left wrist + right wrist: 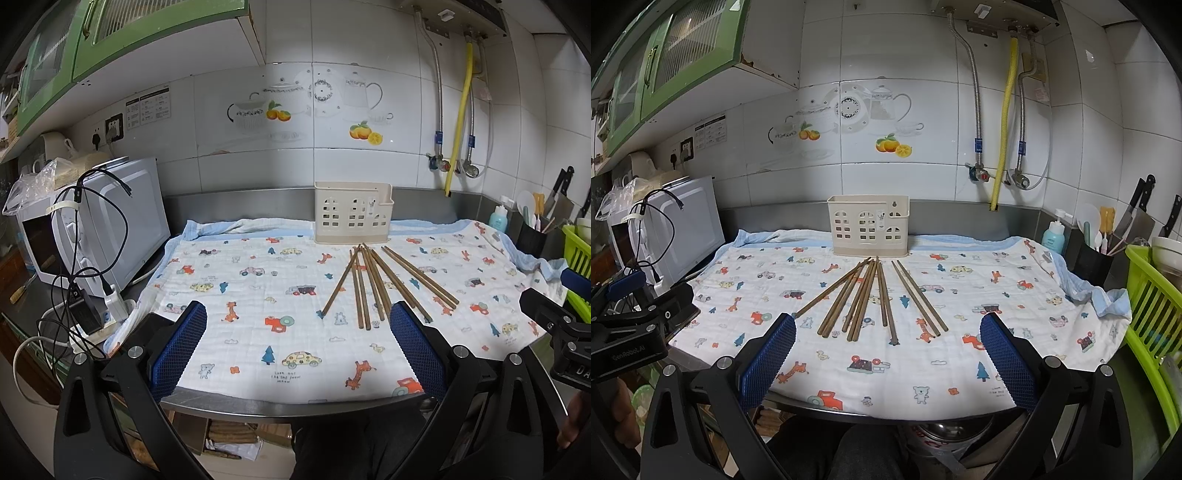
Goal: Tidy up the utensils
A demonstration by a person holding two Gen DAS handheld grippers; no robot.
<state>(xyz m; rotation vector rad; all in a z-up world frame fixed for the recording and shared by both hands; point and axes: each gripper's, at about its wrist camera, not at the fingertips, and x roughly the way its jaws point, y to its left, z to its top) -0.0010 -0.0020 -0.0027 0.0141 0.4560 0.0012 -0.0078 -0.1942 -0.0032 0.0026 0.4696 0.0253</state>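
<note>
**Chopsticks fanned on the cloth, both grippers empty**

While the two grippers hang over the near edge of the counter, the wooden chopsticks (pixel 871 299) lie loose on the patterned cloth (pixel 960 369), fanned out just in front of the cream holder (pixel 868 230). Their far tips gather close to the holder's base, some nearly touching it, and their near ends spread toward the camera. A pair lies a little apart on the right of the fan, and one stick angles out on its left.

The holder (pixel 351 212) stands upright at the back of the cloth, against the steel upstand below the tiled wall (pixel 905 110).

The right gripper (pixel 887 360) has its jaws spread wide with nothing between them; the near ends of the chopsticks lie beyond its blue pads (pixel 768 362), between the fingertips and the holder, and no pad touches a stick. The left gripper (pixel 298 345) is likewise spread wide and empty. From its view the chopsticks (pixel 376 284) lie ahead and toward its right finger, whose tip overlaps the near end of one stick in the picture; whether they touch I cannot tell.

Left of the holder, off the cloth, stands a white microwave (pixel 96 229) draped with black cables. Right of the holder, past the cloth's edge, are a black utensil pot (pixel 1093 264) and a green rack (pixel 1145 295).
</note>
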